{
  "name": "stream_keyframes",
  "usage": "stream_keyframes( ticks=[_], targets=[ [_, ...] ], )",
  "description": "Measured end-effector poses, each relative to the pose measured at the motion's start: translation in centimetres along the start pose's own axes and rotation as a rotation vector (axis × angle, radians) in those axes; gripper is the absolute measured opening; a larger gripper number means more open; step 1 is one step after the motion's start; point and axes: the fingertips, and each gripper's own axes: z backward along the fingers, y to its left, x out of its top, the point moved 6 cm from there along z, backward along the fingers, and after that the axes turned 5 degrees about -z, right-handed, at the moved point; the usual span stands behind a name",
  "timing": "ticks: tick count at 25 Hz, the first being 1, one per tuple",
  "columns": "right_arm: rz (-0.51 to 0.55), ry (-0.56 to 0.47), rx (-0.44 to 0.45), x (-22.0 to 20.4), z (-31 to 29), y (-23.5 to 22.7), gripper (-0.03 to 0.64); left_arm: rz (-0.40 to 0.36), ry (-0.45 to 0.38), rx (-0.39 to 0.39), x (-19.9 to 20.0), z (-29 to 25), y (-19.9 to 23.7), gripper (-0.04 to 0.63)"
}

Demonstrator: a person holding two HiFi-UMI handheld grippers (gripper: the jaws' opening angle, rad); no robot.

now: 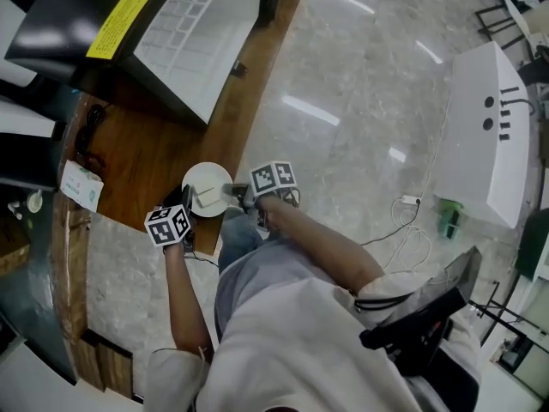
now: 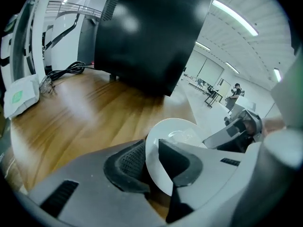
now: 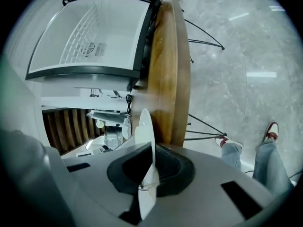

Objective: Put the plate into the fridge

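Plate edge-on only in right gripper view

I hold the plate over the near edge of the table, between my two grippers. The left gripper clamps its left rim and the right gripper clamps its right rim. Beyond the plate, on the far part of the table, stands the fridge. A packet lies on the table to my left, well apart from the plate, and a cable lies behind it, beside the fridge. To my right, across the floor, stands a large unit, with cords on the floor before it.
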Motion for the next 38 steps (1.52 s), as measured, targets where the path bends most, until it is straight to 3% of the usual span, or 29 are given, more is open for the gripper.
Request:
stream_keyframes(
  ticks=[8, 19, 28, 34, 38],
  targets=[
    [-0.016, -0.064, 0.045, 1.1, 14.5, -6.1, 0.023, -0.081, 0.008, -0.071, 1.0, -4.3, -14.8, 0.097],
    [-0.017, -0.213, 0.063, 2.9, 30.5, -11.6, 0.023, -0.223, 0.058, -0.31, 4.0, -10.4, -30.0, 0.081],
    [-0.106, -0.388, 0.106, 1.5, 43.9, -18.3, 0.023, -0.332, 0.113, -0.502, 4.4, -16.0, -44.2, 0.075],
    [-0.154, -0.51, 0.195, 1.4, 50.8, -20.8, 0.025, -0.262, 0.065, -0.649, 6.3, -18.4, -51.4, 0.064],
    [-0.138, -0.566, 0.207, 1.8, 55.5, -21.1, 0.023, -0.309, 0.026, -0.713, 8.3, -18.7, -56.3, 0.06]
  ],
)
